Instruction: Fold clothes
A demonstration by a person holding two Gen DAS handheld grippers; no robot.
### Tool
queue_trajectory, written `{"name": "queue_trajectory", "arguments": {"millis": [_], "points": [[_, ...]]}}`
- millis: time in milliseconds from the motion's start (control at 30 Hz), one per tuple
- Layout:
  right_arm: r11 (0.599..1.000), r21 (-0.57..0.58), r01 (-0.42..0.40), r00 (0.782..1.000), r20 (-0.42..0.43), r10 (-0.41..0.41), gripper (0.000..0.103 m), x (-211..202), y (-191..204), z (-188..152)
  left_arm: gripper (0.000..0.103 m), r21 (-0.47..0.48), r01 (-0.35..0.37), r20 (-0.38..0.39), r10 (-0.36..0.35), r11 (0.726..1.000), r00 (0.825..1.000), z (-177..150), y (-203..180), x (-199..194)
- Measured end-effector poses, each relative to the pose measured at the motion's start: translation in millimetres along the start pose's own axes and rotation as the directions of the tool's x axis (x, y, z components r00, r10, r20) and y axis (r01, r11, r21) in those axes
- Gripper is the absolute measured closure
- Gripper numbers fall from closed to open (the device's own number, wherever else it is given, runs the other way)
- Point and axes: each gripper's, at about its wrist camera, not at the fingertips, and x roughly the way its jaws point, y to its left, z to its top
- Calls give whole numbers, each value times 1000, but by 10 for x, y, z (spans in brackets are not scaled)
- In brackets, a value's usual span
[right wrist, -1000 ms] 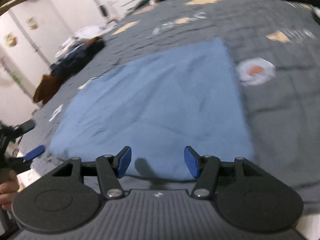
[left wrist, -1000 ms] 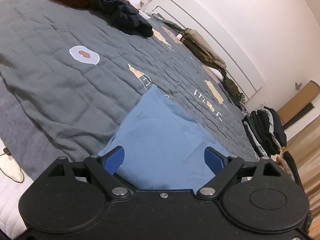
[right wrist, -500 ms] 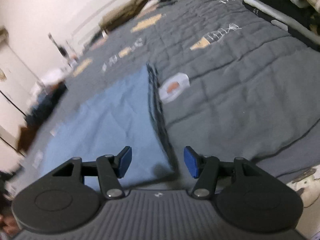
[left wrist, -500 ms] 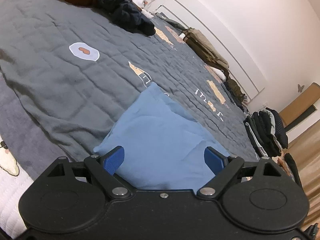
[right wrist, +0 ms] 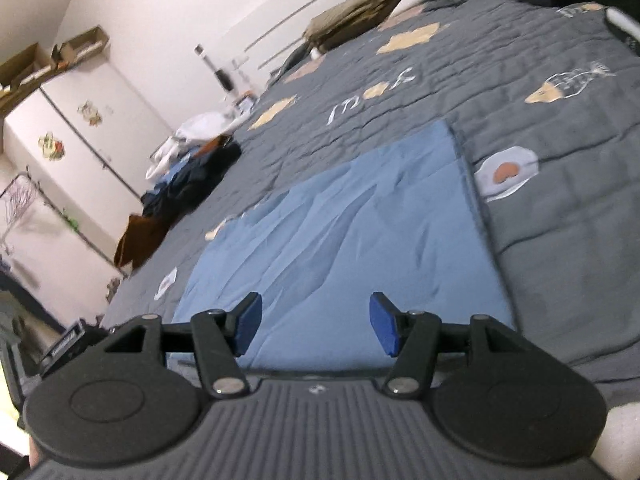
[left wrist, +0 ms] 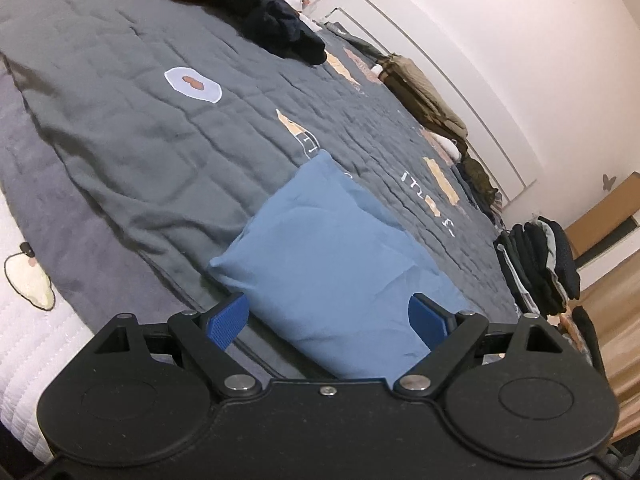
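The blue folded shirt lies flat and wrinkly on the grey quilt, its long side running away from the near edge. My left gripper is wide open, holding nothing. My right gripper is opening, holding nothing.

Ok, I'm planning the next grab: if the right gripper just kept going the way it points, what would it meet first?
Most likely the blue cloth lying flat on the grey quilt. The right gripper points down at its near part, jaws opening with nothing between them. Depth is hard to judge in this view.

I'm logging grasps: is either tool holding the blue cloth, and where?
Neither: left tool and right tool are open above the blue cloth.
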Motion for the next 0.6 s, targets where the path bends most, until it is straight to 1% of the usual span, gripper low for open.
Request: {"name": "queue_trajectory", "arguments": {"millis": [67,200,300,400,600], "points": [[1000,-11,-14,1000,-6,14,42,-19,89,-24,17,-8,-4,-4,4,1000,1000,-1,25,15],[998,-33,-48,999,-19,47,40,35,197,-13,17,10,-24,-13,24,1000,1000,-4,12,49],[999,-44,-32,999,-26,31,40,59,253,-11,17,29,-26,-15,26,999,1000,-11,-25,57],[998,-42,-51,998,-27,50,40,71,276,-6,17,63,-33,-13,34,997,999,-22,-79,68],[998,-53,-38,999,-41,35,40,107,336,-12,17,97,-39,-30,42,995,999,-45,-135,129]]}}
